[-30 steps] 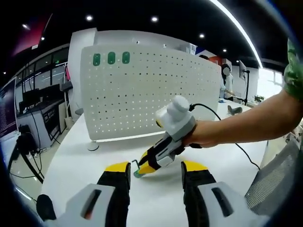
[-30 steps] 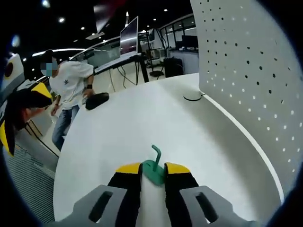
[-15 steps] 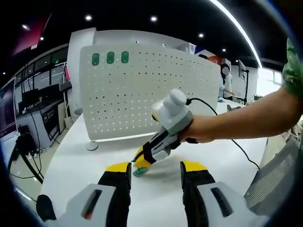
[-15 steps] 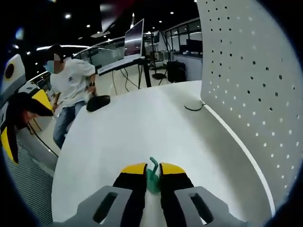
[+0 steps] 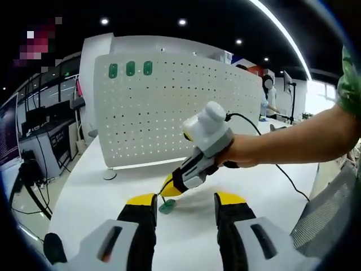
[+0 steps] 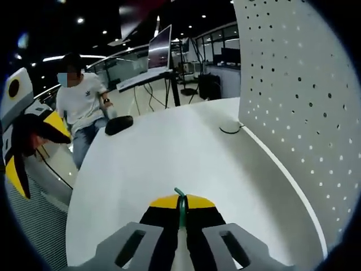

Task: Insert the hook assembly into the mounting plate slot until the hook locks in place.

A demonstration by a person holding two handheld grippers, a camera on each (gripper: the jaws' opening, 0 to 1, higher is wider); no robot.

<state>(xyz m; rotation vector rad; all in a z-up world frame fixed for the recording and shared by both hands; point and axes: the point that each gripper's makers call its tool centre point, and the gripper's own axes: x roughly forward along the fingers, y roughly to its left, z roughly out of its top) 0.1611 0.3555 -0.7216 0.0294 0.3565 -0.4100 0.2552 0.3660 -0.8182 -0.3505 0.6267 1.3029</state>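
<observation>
Since a second ago my right tool has pinched tighter on the green hook: its yellow-tipped jaws now meet around the hook's base, with just a thin green edge and the curled tip poking up between them at the bottom centre of the right gripper view. In the left gripper view that same tool comes in from the right, held by my hand, and the hook sits at its tip, low at the centre of the frame and close above the white counter; I cannot tell whether it touches the surface.

My left tool holds nothing, its two jaws spread wide at the bottom of its view, with the hook between and just beyond them.

A white perforated mounting plate stands upright across the middle of the left gripper view, well behind the hook, with three green pieces fixed in its upper left corner. In the right gripper view the plate fills the right side. Between hook and plate lies bare counter.

A black cable trails from my right tool across the counter. Further off, in the right gripper view, a dark object lies at the counter's far edge, a person in a white shirt stands at upper left, and a monitor rises behind.
</observation>
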